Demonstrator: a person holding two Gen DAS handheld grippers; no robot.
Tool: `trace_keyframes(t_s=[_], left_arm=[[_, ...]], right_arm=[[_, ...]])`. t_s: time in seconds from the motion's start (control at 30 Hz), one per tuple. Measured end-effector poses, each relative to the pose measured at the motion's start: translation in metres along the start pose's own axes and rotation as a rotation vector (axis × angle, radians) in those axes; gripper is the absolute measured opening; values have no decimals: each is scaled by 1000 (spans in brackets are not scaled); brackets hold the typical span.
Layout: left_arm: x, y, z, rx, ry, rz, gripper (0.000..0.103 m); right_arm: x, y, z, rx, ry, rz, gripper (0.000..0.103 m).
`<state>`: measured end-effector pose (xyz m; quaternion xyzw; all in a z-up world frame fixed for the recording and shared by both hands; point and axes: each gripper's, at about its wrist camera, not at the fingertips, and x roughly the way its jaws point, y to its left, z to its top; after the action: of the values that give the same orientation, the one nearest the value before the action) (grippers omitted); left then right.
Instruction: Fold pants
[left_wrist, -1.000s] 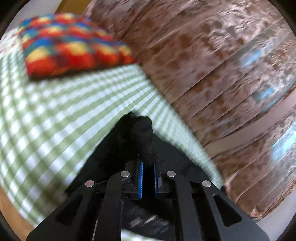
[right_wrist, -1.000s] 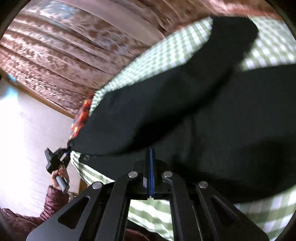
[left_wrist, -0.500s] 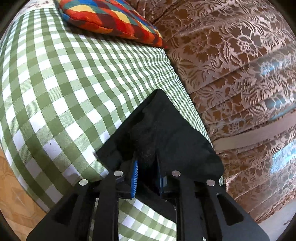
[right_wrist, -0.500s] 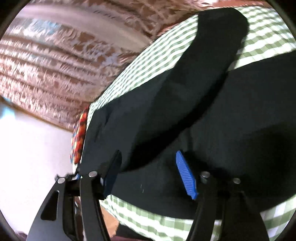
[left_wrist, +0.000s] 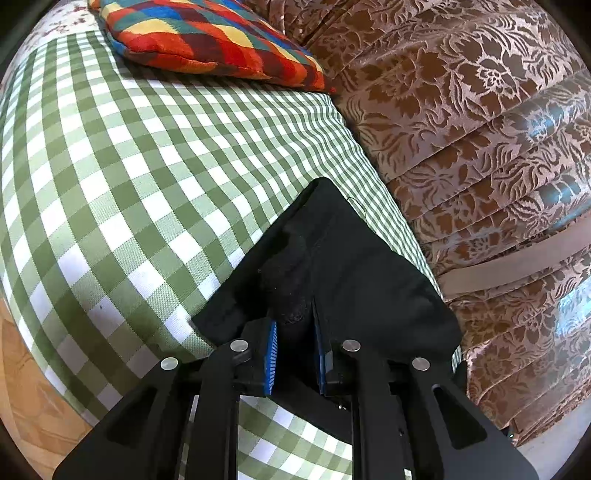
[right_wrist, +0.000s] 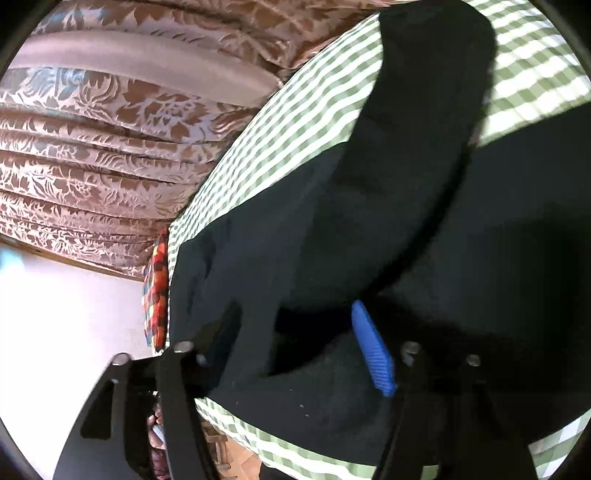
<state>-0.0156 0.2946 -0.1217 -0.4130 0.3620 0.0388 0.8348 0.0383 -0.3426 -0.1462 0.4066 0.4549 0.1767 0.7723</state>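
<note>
Green-checked bed (left_wrist: 110, 177) before patterned curtains (left_wrist: 480, 129), black pants (right_wrist: 332, 221) spread across it.
Left gripper (left_wrist: 293, 354) jaws pinch a pants corner; right gripper (right_wrist: 303, 343) jaws, just opening, stand spread over the cloth.

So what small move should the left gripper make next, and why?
Probably open the left gripper wider: its jaws, just opening slightly, pinch the black pants, which lie on the checked cover. The right gripper has just opened its jaws off them.

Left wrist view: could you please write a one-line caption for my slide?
Left tongs pinching a bunch of black pants on the green checked cover, near a colourful cushion.
</note>
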Motion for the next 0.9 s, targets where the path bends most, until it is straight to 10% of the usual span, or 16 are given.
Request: trace_keyframes(t_s=[0.07, 0.13, 0.2, 0.43, 0.9], left_arm=[[0, -1, 0, 0, -2, -1, 15], [0, -2, 1, 4, -6, 1, 15], [0, -3, 2, 12, -7, 1, 13], [-5, -16, 10, 68, -20, -15, 7], [-15, -4, -3, 83, -26, -9, 6]], right_arm=[[10, 6, 5, -31, 7, -75, 63], [19, 10, 8, -54, 23, -128, 26], [22, 12, 9, -77, 21, -149, 13], [-45, 36, -27, -228, -82, -61, 9], [-49, 0, -73, -250, -75, -103, 7]])
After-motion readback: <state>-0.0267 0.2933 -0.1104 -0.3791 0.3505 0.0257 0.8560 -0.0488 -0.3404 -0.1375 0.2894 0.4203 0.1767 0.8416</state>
